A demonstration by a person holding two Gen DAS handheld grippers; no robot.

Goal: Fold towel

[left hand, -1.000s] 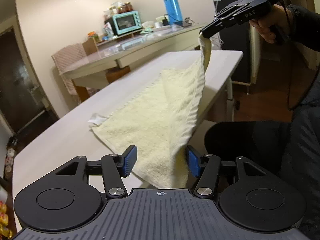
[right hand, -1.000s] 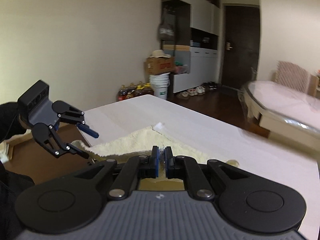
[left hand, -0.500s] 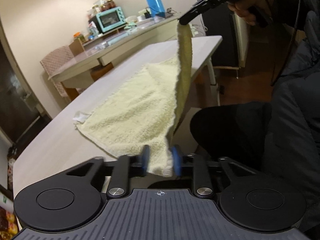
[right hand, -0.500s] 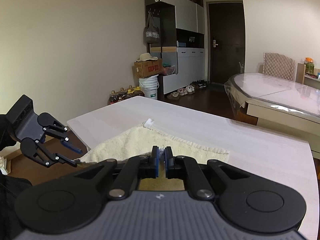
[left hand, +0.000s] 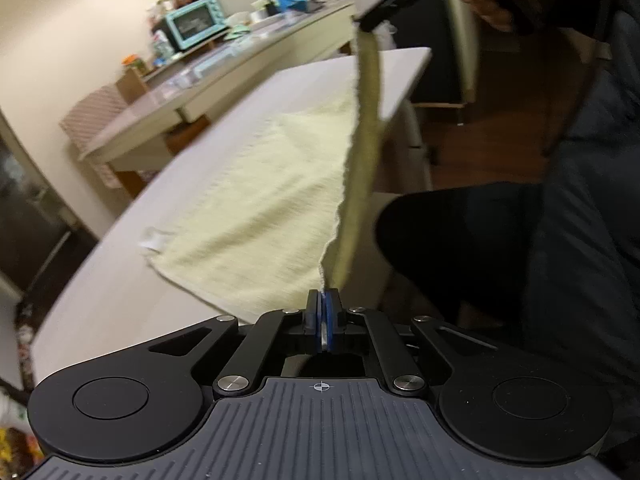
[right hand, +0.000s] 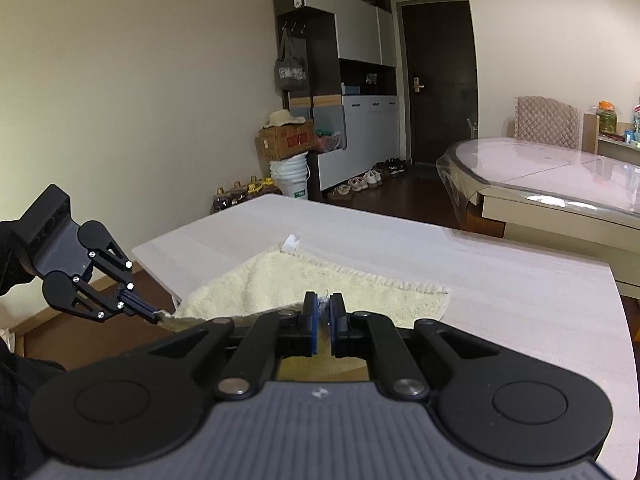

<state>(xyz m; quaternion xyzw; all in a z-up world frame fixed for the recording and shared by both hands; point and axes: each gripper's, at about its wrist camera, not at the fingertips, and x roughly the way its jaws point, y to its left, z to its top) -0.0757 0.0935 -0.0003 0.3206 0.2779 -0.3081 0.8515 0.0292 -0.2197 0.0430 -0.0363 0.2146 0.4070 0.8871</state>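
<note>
While pinched by both closed hand-held grippers, pale yellow towel (left hand: 256, 200), near edge lifted taut.

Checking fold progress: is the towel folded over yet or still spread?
Still spread: most of the towel lies flat on the table; only its near edge is lifted, pinched between left gripper and right gripper.

bare table (right hand: 500, 280) ahead of the right gripper (right hand: 325, 312), past the towel's (right hand: 312, 280) far edge, nothing standing on it. bare table also left of the left gripper (left hand: 323, 300), beside the towel's tag (left hand: 154, 239). towel edge hangs taut between the two grippers, blocking passage there. person's dark lap (left hand: 460, 248) close on the left gripper's right. second table (right hand: 560, 176) well beyond.
</note>
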